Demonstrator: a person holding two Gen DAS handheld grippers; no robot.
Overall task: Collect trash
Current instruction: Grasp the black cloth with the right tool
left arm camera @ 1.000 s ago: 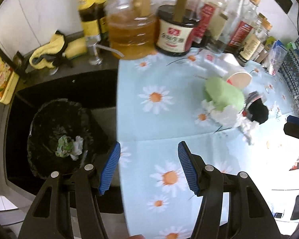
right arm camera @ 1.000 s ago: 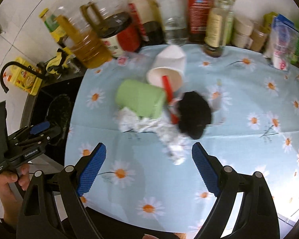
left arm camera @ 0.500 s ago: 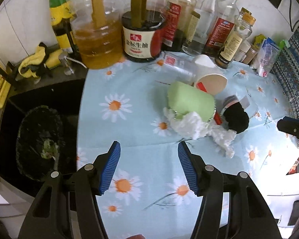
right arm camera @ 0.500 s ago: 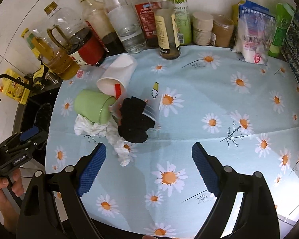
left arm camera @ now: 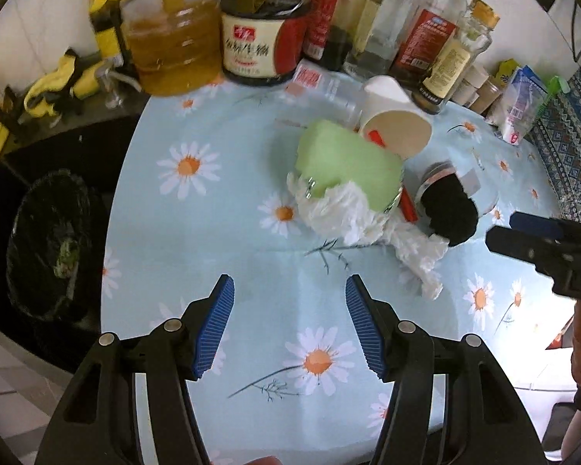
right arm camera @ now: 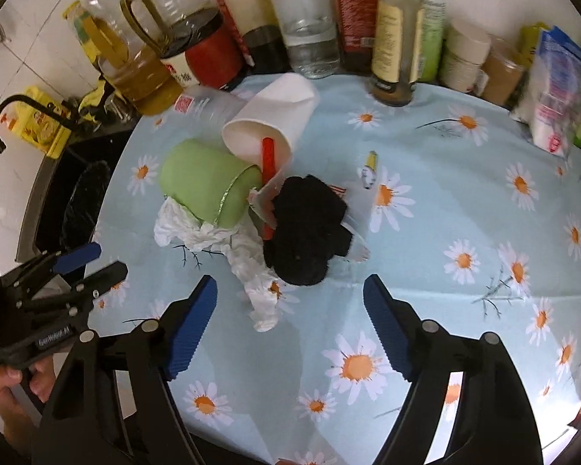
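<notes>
A heap of trash lies on the daisy tablecloth: a tipped green cup (left arm camera: 344,162) (right arm camera: 205,182), a tipped white paper cup (left arm camera: 395,124) (right arm camera: 271,120) with a red straw (right arm camera: 268,162), crumpled white tissue (left arm camera: 368,221) (right arm camera: 228,244) and a black wad (left arm camera: 449,209) (right arm camera: 308,228). My left gripper (left arm camera: 290,325) is open and empty, a short way in front of the heap. My right gripper (right arm camera: 290,325) is open and empty, just short of the black wad and tissue. A black-lined trash bin (left arm camera: 46,240) (right arm camera: 85,201) sits below the table's left edge.
Oil, soy sauce and condiment bottles (left arm camera: 251,27) (right arm camera: 310,23) stand in a row behind the heap. Jars and packets (right arm camera: 554,89) stand at the back right. A black faucet (right arm camera: 11,116) and yellow cloth (left arm camera: 54,81) are by the sink at left.
Both grippers have moved closer to the trash heap, which now looks larger in both views. The left view has swung right, away from the bin. Both stay open.
</notes>
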